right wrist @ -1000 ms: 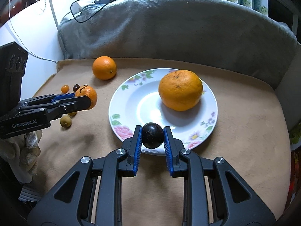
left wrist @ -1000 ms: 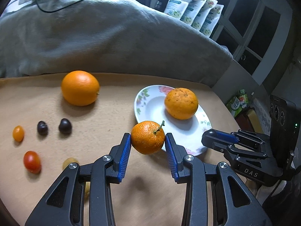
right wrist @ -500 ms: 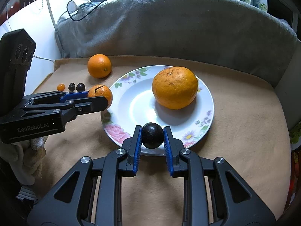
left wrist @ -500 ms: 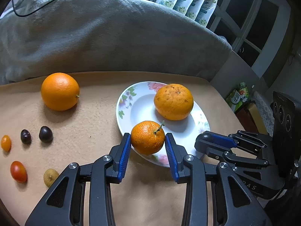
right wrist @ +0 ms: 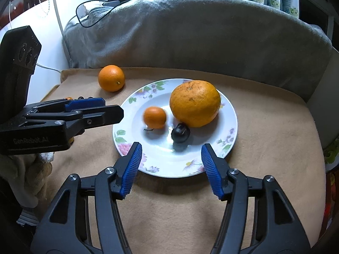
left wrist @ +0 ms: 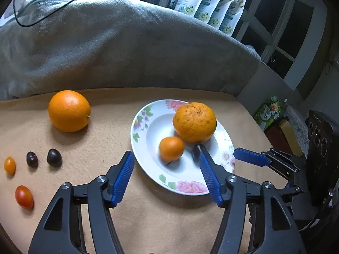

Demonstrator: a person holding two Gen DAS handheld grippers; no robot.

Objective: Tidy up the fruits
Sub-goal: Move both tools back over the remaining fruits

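Note:
A floral plate [left wrist: 146, 131] [right wrist: 211, 148] on the tan cloth holds a large rough orange [left wrist: 194, 122] [right wrist: 195, 103], a small mandarin [left wrist: 171, 148] [right wrist: 154, 117] and a dark round fruit [right wrist: 180, 133]. My left gripper [left wrist: 165, 152] hangs over the plate's near left rim, jaws opening, nothing pressed between the pads; the mandarin lies loose beyond them. My right gripper [right wrist: 171, 146] is over the near rim, jaws opening too, the dark fruit free ahead of it. In the left wrist view my right finger half hides the dark fruit [left wrist: 196, 151].
A smooth orange [left wrist: 69, 111] [right wrist: 111, 81] sits left of the plate. Two dark small fruits [left wrist: 54, 157], an orange cherry tomato [left wrist: 9, 165] and a red one [left wrist: 24, 196] lie at the far left. A grey blanket [left wrist: 127, 48] with a cable rises behind.
Both grippers let go: the mandarin left the left jaws and the dark fruit left the right jaws, and both now lie on the plate. Both pairs of jaws stand much wider.

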